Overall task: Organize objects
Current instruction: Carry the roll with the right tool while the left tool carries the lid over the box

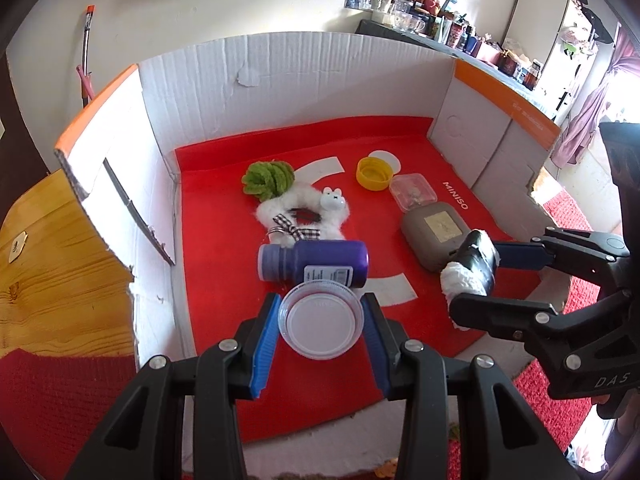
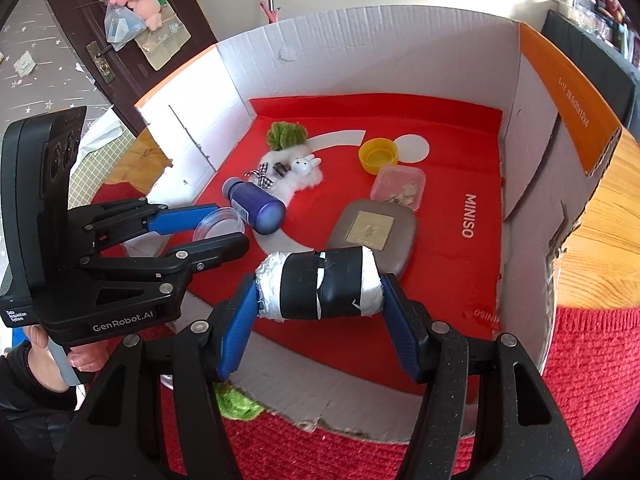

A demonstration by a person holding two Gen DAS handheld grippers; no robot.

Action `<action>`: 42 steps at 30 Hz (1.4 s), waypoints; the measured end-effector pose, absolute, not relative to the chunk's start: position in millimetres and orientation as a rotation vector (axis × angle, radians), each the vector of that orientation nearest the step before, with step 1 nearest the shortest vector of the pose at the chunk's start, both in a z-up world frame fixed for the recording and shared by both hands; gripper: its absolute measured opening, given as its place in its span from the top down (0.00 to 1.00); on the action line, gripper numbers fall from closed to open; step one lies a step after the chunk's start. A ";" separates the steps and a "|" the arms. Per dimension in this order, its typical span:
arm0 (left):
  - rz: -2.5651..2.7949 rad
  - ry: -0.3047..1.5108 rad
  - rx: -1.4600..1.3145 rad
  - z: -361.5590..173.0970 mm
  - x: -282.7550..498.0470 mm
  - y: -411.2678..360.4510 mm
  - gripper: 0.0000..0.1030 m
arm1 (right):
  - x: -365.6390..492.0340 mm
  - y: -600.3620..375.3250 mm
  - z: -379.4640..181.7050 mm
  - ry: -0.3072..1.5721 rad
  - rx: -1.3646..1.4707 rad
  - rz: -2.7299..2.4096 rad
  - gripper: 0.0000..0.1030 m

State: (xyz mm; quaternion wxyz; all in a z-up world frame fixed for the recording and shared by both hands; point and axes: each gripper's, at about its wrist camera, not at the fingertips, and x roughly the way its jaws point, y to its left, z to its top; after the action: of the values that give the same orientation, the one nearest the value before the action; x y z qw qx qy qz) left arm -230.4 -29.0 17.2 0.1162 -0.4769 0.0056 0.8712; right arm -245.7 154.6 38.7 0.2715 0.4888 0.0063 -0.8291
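Red-lined box point(image 1: 472, 128): left gripper point(image 1: 322, 322) jaws clamp one lid point(image 1: 320, 322), right gripper point(image 2: 320, 286) one roll point(image 2: 324, 286).

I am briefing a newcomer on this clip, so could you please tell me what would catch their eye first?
The bright red mat lining the white cardboard box stands out first. Over its near edge, the left claw grips a clear plastic lid, and the right claw grips a black-and-white taped roll. A purple bottle lies on its side mid-mat.
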 end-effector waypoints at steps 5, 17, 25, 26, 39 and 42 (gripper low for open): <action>2.559 0.012 -1.399 14.9 -235.9 -30.9 0.59 | -246.6 153.0 37.3 0.051 1.303 -2.259 0.43; 2.579 0.033 -1.397 15.0 -245.8 -31.2 0.59 | -255.3 151.7 35.6 0.080 1.292 -2.294 0.43; 2.595 0.048 -1.405 11.0 -250.9 -30.5 0.59 | -256.8 149.5 37.4 0.139 1.277 -2.340 0.43; 2.600 0.056 -1.401 11.3 -250.6 -29.8 0.59 | -256.2 148.6 37.0 0.151 1.281 -2.337 0.43; 2.615 0.075 -1.391 10.0 -251.3 -26.0 0.59 | -258.3 150.1 30.3 0.167 1.299 -2.360 0.43; 2.615 0.076 -1.390 10.0 -251.6 -25.9 0.59 | -258.3 148.2 28.9 0.183 1.290 -2.367 0.43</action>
State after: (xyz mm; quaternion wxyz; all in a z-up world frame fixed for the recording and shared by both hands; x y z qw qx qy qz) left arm -251.6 -25.9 10.0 0.0894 -0.4674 0.0254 0.8791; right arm -258.3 148.2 28.9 0.2178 0.4660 0.0661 -0.8550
